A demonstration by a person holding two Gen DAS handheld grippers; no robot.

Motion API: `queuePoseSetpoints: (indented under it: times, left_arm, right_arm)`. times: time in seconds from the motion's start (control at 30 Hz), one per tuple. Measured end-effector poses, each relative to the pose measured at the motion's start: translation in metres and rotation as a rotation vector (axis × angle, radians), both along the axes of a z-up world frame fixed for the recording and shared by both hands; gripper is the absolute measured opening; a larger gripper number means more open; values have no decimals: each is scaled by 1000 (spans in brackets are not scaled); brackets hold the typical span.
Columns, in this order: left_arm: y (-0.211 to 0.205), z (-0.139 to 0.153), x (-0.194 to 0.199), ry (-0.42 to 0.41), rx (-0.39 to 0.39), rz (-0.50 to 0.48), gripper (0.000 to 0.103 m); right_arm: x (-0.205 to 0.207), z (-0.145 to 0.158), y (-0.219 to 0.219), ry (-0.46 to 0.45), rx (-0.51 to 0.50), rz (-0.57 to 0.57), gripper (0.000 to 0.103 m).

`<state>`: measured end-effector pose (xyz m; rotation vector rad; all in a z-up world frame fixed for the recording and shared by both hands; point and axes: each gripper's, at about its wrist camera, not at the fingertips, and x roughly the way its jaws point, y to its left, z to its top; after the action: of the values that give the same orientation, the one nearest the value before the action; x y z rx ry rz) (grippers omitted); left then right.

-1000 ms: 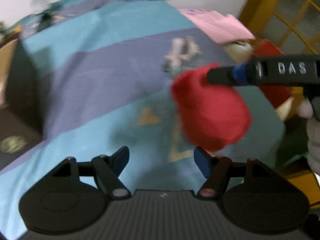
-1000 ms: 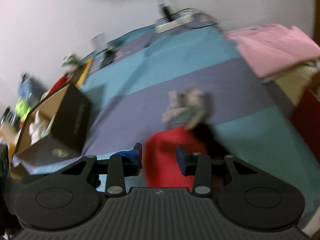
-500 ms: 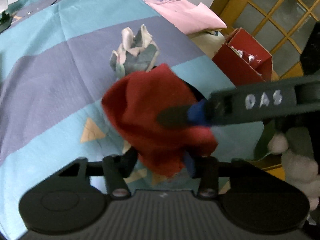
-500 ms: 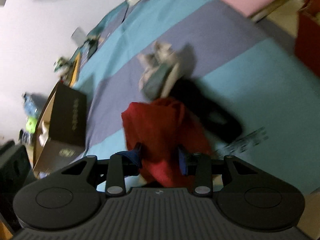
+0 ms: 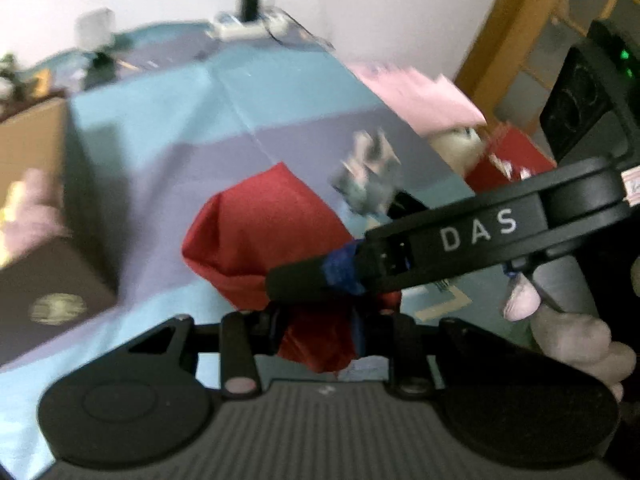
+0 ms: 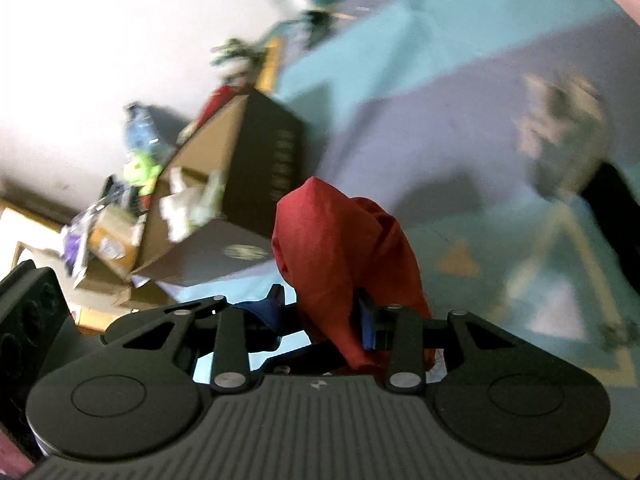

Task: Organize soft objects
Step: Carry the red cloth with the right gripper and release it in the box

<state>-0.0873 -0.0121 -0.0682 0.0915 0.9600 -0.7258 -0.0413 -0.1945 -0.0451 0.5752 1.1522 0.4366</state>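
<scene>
A red cloth (image 5: 260,232) hangs bunched above the striped blue and purple bedspread (image 5: 168,128). My left gripper (image 5: 316,332) has the cloth's lower end filling the gap between its jaws, which are closing on it. My right gripper (image 5: 288,280) reaches in from the right across the cloth. In the right wrist view, the right gripper (image 6: 320,316) is shut on the red cloth (image 6: 340,248), which rises in a lump above its fingers. A crumpled patterned cloth (image 5: 368,176) lies on the bedspread beyond.
A dark box with a brown inside (image 6: 240,184) stands at the bed's left edge and holds pale cloths. Pink fabric (image 5: 420,96) and a red box (image 5: 508,160) are at the right edge. Clutter lines the wall behind the dark box. A hand (image 5: 560,332) grips the right tool.
The left gripper's jaws have narrowed from wide open onto the cloth's lower end. The right gripper has carried the red cloth toward the dark box. Both views have swung.
</scene>
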Motion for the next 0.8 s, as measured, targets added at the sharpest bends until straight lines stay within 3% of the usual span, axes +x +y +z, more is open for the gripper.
queuePoseSetpoints:
  times: [0.33, 0.5, 0.63, 0.73, 0.8]
  left_arm:
    - [109, 79, 9, -262, -71, 120, 24]
    - [156, 96, 37, -339, -51, 204, 31]
    - [180, 87, 63, -318, -19, 246, 32]
    - [196, 66, 85, -265, 14, 277, 47]
    - [206, 51, 95, -229, 48, 303, 49]
  right_arm:
    - [35, 70, 97, -292, 66, 146, 22]
    - [65, 69, 144, -354, 76, 150, 22]
    - [86, 48, 173, -323, 104, 115, 22]
    - [98, 27, 195, -276, 76, 90, 22]
    - [103, 11, 205, -243, 38, 75, 22]
